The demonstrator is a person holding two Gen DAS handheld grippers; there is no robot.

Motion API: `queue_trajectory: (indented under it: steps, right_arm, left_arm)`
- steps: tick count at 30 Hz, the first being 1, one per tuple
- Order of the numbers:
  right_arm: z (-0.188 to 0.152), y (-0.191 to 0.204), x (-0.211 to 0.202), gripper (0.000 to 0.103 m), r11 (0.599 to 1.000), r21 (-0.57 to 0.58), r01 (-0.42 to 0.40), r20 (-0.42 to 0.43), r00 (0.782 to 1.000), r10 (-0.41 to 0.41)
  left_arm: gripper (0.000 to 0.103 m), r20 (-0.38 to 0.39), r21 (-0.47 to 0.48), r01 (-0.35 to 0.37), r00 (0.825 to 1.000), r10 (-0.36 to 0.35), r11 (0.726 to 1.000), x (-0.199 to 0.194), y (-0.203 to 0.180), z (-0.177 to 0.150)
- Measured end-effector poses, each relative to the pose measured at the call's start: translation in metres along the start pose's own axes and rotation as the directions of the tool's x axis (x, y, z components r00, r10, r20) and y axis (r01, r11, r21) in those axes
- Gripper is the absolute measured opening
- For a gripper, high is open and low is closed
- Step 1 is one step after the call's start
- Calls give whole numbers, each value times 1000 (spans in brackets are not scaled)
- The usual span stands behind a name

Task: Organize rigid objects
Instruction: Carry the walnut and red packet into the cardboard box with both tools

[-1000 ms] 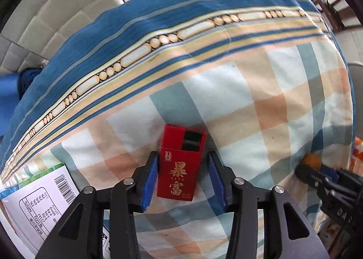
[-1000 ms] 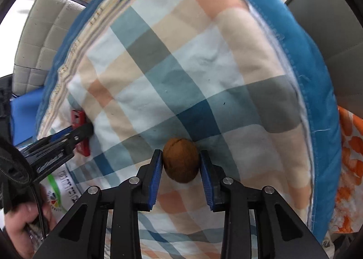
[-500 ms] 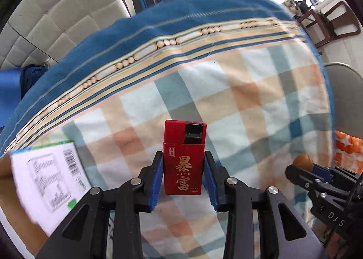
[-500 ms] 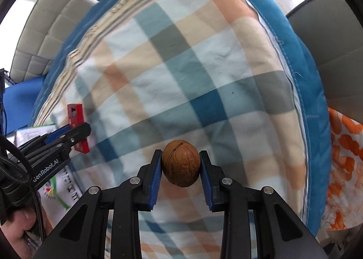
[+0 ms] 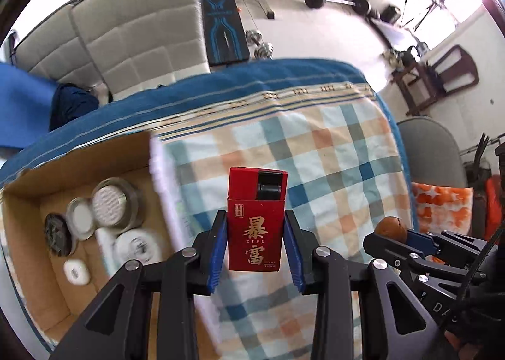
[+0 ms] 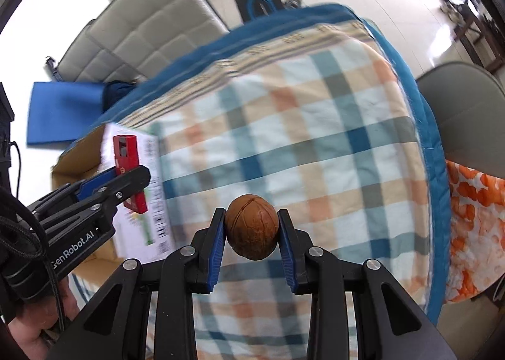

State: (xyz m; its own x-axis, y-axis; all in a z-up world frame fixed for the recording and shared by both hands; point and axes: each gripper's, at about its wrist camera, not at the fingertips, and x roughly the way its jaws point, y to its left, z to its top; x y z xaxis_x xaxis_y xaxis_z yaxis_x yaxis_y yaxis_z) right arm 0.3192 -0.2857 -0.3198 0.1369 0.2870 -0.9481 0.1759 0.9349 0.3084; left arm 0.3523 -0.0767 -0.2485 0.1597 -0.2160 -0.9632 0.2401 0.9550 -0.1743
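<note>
- While the box (image 5: pixel 28 268) of tins sits left on the checked cloth (image 5: pixel 331 151), the left gripper (image 5: pixel 255 244) pinches a red lighter (image 5: pixel 255 221) upright above it.
- Rightward, the right gripper (image 6: pixel 251 230) clamps a walnut (image 6: pixel 251 226) over the cloth; a grey sofa (image 5: pixel 132 32) stands behind.

The red box (image 5: pixel 254 218) stands upright above the checked cloth, a slim rectangular pack with gold characters down its front and the letters ZIPU between them; a small emblem sits at its upper left, and a dark recess with a black part shows at its top right corner. Blue pads press its two long sides. Seen side-on from the right wrist view, it looks narrow. The walnut (image 6: pixel 251 231) is round and brown, its seam running over the top, clamped between blue pads, clear of the cloth
</note>
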Motion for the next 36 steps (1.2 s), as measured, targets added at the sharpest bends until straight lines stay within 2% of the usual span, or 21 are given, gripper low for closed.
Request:
queue_trajectory:
  steps: [5,11,15,19,23,27,32,36]
  right_arm:
    - [-27,62,-25,34,996,-79,-41,33,999,43]
    - [-59,155,-23,34,978,-189,-93,10,995,97]
    - [-79,214,6,34,962,-252,-106,-41,994,99]
    - [-96,257,49,34,957,-276,-92,-99,993,67]
    - [-100,274,97,34,962,-267,-59,-144,989,21]
    - [-101,277,138,34,967,-253,-25,-181,983,-22]
    - [-101,273,165,34,970,-241,9,-208,976,-60]
    - [-97,265,175,34,977,-212,10,-227,972,-59]
  left_arm:
    - [32,59,-52,9,998,-6,999,-37,50,-29]
    - [32,66,-107,-49,996,56,993,-67,124,-77]
    - [32,25,-166,-79,996,85,983,-62,176,-106]
    - [32,-33,-240,-66,998,60,968,-42,220,-127]
    - [32,-100,-294,-36,995,7,955,-7,250,-138]
    - [32,-149,-314,-2,988,-47,949,24,259,-139]
    - [32,-178,-326,51,977,-115,944,48,258,-134]
    - [32,-187,-325,61,974,-128,944,60,261,-121]
